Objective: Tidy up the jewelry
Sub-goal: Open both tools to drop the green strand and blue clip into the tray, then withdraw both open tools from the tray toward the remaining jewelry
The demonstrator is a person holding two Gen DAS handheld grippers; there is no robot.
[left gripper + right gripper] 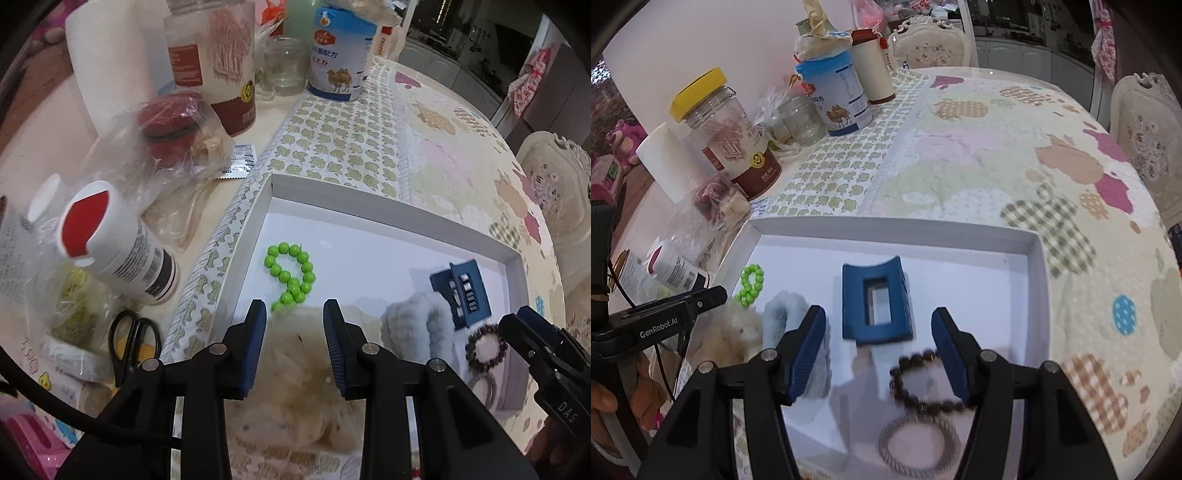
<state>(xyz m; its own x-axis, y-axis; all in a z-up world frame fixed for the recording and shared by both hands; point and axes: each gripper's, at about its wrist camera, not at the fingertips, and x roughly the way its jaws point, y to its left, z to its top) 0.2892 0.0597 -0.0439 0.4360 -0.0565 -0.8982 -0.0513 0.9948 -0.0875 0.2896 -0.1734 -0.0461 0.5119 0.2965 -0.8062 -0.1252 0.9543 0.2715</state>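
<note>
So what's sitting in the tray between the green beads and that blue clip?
A fluffy grey scrunchie lies between the green bead bracelet and the blue hair clip, inside the white tray. The right wrist view shows it best.

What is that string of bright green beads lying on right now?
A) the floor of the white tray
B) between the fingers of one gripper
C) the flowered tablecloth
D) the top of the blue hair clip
A: the green bead bracelet lies curled on the white tray floor near its left wall, ahead of the open left gripper, apart from the blue hair clip.
</note>
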